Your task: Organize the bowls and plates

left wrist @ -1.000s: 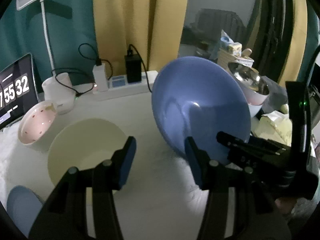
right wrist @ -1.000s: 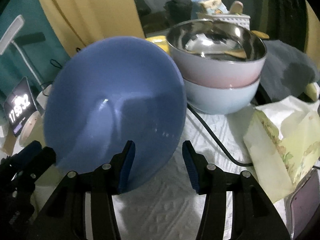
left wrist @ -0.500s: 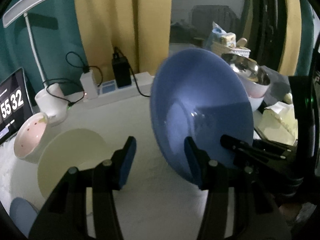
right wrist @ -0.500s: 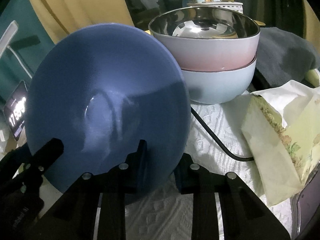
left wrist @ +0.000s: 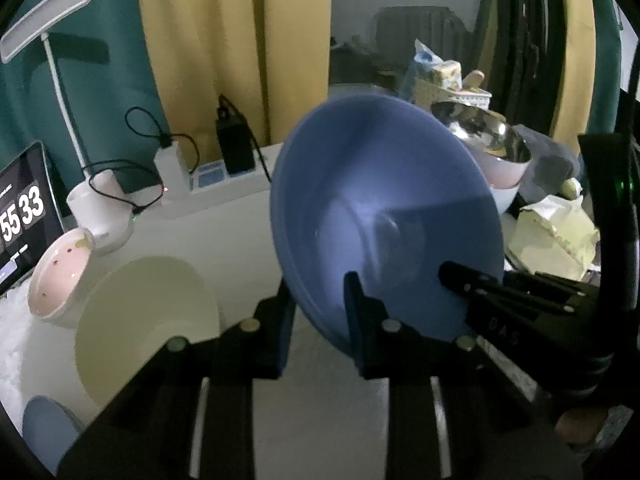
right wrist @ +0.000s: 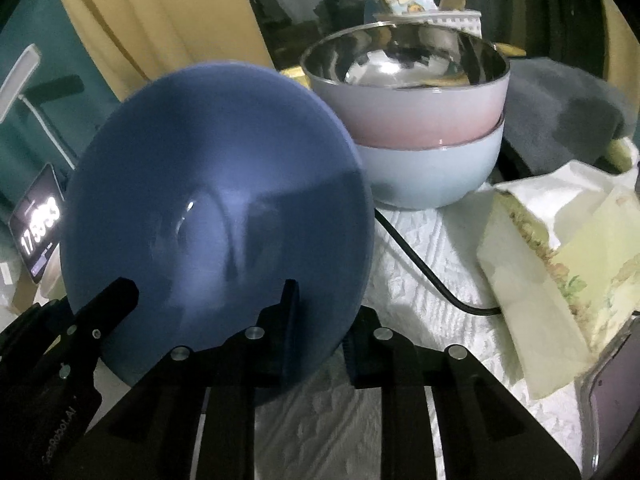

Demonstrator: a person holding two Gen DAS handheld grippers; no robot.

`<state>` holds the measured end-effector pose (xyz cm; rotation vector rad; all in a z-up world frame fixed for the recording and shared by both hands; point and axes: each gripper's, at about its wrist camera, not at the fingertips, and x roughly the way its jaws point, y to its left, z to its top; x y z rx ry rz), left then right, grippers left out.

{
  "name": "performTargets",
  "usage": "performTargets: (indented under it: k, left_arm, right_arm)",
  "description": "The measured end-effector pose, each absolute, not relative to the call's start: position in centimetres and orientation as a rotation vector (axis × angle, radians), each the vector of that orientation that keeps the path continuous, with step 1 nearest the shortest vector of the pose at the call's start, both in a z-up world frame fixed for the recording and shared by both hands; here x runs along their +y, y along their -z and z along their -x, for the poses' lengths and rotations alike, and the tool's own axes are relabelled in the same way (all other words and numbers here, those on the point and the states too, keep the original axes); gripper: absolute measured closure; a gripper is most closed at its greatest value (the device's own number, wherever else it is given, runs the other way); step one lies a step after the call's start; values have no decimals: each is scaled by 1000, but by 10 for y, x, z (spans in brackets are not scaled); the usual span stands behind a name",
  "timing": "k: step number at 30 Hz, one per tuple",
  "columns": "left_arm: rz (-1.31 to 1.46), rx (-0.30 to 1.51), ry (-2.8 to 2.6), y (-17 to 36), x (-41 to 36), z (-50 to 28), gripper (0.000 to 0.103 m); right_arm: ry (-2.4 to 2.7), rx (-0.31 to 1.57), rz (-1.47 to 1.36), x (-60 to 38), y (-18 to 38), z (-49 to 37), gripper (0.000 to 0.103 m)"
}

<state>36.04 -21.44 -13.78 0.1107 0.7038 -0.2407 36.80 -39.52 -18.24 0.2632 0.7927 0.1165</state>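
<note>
Two grippers: both clamping one blue bowl [left wrist: 384, 216], tilted on edge, centre frame.
Left gripper [left wrist: 316, 312]: pinching lower rim.
Right gripper [right wrist: 320, 320]: gripping bowl's lower right rim.
Stacked bowls [right wrist: 420, 136]: sitting upper right, behind.
Cream plate [left wrist: 144, 320]: lying lower left.
Pink bowl [left wrist: 56, 276]: resting at left edge.

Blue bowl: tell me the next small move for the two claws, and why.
Probably open the right claw and let go. Both claws pinch the lower rim of the tilted blue bowl, one finger inside and one outside; the left claw grips the side nearer the cream plate. One grip seems enough to carry the bowl.
</note>
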Motion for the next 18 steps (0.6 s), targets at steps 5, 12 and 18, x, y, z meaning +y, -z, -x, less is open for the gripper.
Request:
performTargets:
  k: [5, 12, 18]
  left_arm:
    - [-97, 693, 240, 132, -207, -354, 79]
    - [-81, 682, 257, 123, -199, -334, 79]
    - [-70, 670, 258, 115, -189, -315, 79]
  right_arm:
    - [-121, 763, -245, -395, 171, -356, 83]
    - [-113, 742, -239, -396, 156, -328, 84]
    - [-111, 728, -236, -376, 146, -309, 84]
